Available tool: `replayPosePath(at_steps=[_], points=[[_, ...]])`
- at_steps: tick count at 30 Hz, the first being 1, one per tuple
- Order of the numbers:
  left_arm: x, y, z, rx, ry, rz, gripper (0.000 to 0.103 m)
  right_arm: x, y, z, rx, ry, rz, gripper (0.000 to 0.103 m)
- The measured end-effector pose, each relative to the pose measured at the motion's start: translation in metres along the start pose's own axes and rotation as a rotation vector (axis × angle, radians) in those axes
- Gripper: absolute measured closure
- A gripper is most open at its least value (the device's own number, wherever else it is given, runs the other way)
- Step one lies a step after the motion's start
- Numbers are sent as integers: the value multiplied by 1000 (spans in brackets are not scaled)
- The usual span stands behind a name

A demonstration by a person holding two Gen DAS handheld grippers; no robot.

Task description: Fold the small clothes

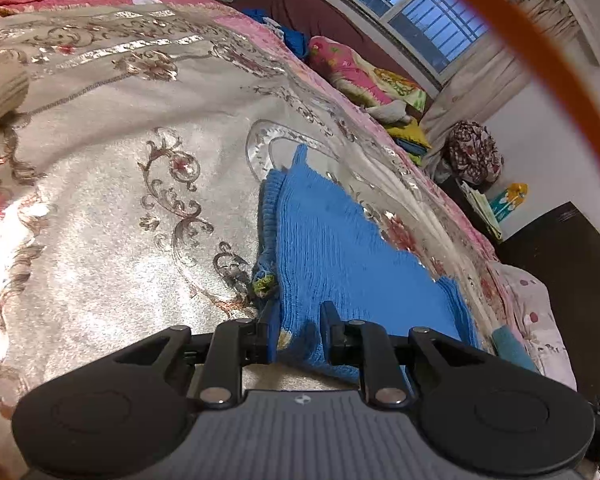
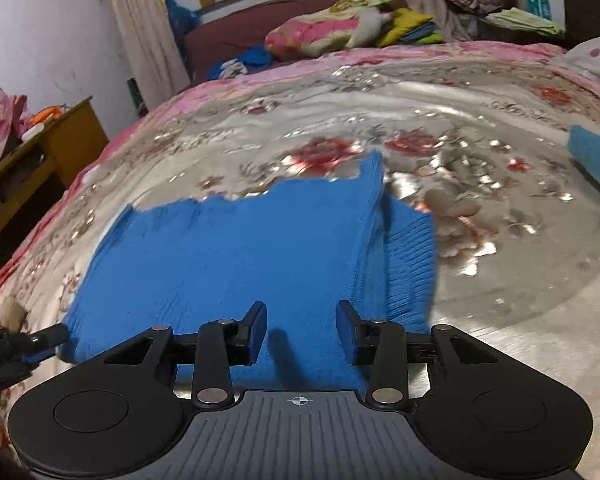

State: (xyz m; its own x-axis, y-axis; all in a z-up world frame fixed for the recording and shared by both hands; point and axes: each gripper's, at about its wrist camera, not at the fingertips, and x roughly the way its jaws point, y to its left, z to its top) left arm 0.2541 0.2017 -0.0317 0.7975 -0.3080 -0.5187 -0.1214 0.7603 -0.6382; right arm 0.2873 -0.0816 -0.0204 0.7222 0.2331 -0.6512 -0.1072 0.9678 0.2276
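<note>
Two grippers are seen: the left gripper point(image 1: 299, 334) is clamped on the near edge of the blue knit garment point(image 1: 340, 248), the right gripper point(image 2: 302, 330) held apart above it, gripping nothing. Spread on the floral bedspread point(image 1: 100, 184), the knit is judged soft, light, floppy; hems are best pinched.

left gripper point(image 1: 296, 332) jaws nearly closed, pinching fabric; right gripper point(image 2: 302, 330) jaws apart

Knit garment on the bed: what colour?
Bright blue knit garment, clearest in the right wrist view.
</note>
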Motion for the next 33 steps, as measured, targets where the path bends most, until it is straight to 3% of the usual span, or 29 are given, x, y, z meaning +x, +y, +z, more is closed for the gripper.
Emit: replayPosePath(at_steps=[5, 10, 15, 20, 24, 27, 33], points=[[7, 1, -2, 59, 17, 16, 78, 5, 7, -3, -29, 19, -14, 66], [4, 3, 2, 45, 16, 4, 78, 1, -11, -1, 27, -5, -67, 66], [4, -8, 5, 90, -1, -12, 61, -8, -36, -3, 86, -53, -78, 65], [15, -9, 10, 126, 7, 14, 60, -7, -53, -2, 92, -68, -94, 63], [19, -13, 14, 167, 24, 22, 62, 5, -62, -2, 86, -23, -68, 63], [18, -20, 14, 241, 26, 56, 82, 4, -61, -3, 83, -15, -20, 63], [12, -26, 15, 256, 22, 47, 84, -4, -53, 2, 39, -29, 58, 69]])
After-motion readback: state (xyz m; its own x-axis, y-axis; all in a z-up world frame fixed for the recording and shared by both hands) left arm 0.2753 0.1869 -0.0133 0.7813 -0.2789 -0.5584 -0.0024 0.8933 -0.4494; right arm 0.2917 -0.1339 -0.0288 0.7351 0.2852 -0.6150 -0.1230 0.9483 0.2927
